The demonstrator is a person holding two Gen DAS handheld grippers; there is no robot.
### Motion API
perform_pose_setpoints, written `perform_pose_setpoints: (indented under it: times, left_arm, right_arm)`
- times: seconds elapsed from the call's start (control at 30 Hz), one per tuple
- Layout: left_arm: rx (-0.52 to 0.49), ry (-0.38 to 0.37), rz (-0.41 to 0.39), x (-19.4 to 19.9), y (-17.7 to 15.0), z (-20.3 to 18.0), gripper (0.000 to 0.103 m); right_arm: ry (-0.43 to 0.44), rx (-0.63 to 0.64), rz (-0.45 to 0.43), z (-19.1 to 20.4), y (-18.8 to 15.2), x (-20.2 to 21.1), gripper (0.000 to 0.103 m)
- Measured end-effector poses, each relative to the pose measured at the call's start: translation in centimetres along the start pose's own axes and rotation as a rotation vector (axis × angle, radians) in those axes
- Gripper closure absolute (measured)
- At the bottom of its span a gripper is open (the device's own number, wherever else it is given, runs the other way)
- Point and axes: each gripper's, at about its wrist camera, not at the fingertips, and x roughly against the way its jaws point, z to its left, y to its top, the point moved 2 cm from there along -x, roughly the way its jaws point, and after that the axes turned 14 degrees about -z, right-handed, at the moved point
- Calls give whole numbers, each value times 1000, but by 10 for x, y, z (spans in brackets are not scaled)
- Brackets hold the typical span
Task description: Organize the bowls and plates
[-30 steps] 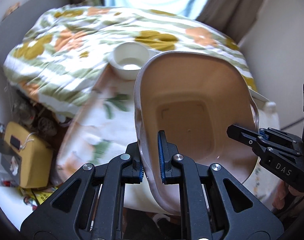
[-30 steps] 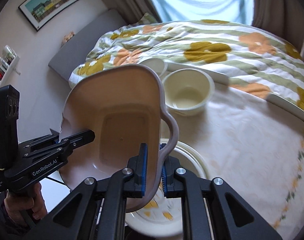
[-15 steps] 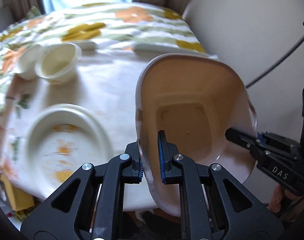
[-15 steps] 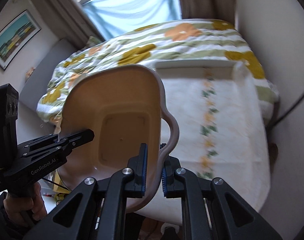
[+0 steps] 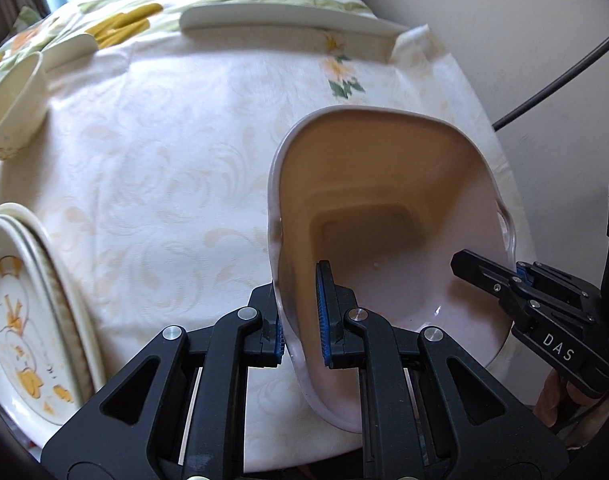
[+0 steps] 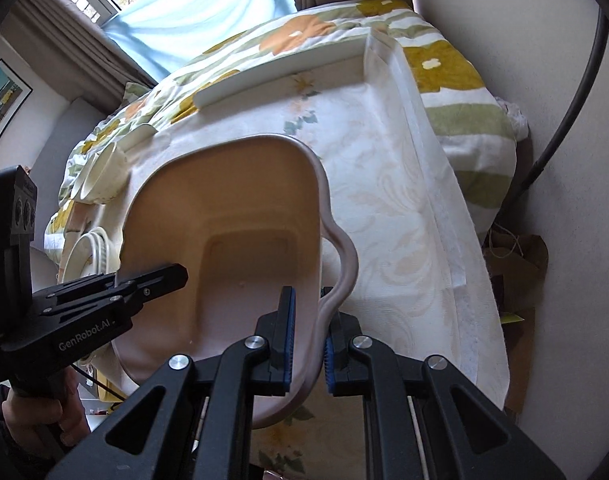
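A large pink squarish basin with wavy side handles hangs over the right part of a table covered in a cream cloth. My left gripper is shut on the basin's left rim, and my right gripper is shut on its right rim by the handle. Each gripper shows in the other's view: the right gripper at the far rim, the left gripper likewise. Stacked floral plates lie at the table's left. A cream bowl stands at the far left.
A flat white board lies along the table's far edge against a flowered bed quilt. A wall with a black cable runs close along the table's right side. A brown paper bag sits on the floor there.
Both grippers carried the basin rightward and down, from above the plates and bowls to low over the table's right part. The plates and bowl now sit at the left edge of view.
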Motion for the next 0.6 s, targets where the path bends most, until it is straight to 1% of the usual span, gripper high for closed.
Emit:
perform_pose_setpoints:
  times: [0.3,0.33,0.4,0.43,0.47,0.5,0.53,0.57,0.6]
  left_arm:
    - [-47,50,-5,-6,-3,-10,93]
    - [-55,58,-2,-7,-3,-10,92]
    - [-66,65,5,-11,-2,-12,84]
    - [-70,64,7,-12,-3,-13,72]
    - [-73,66,6,-13,-1,-14,46]
    - [-80,74,-3,-13,-1,-15,33]
    - [-91,81,-22,-10,-1,-16,21]
    - [-99,76,-35,-8,-1,-17,21]
    - [-107,71,-38,-8,-1,-19,21]
  right_arm:
    - [16,-29,-9,-13,-4,-2,92]
    - [20,-37,-10,-16,-5,-2,92]
    - [30,-56,-10,-18,-6,-2,92]
    - [40,-74,-11,-20,-6,-2,92]
    - [50,-93,-12,-22,-7,-3,92]
    - [60,-115,-14,-23,-7,-3,92]
    - [73,-142,-15,-24,-7,-4,92]
    - [85,-166,-15,-25,-8,-5,91]
    - [94,-188,-15,-27,-7,-6,87]
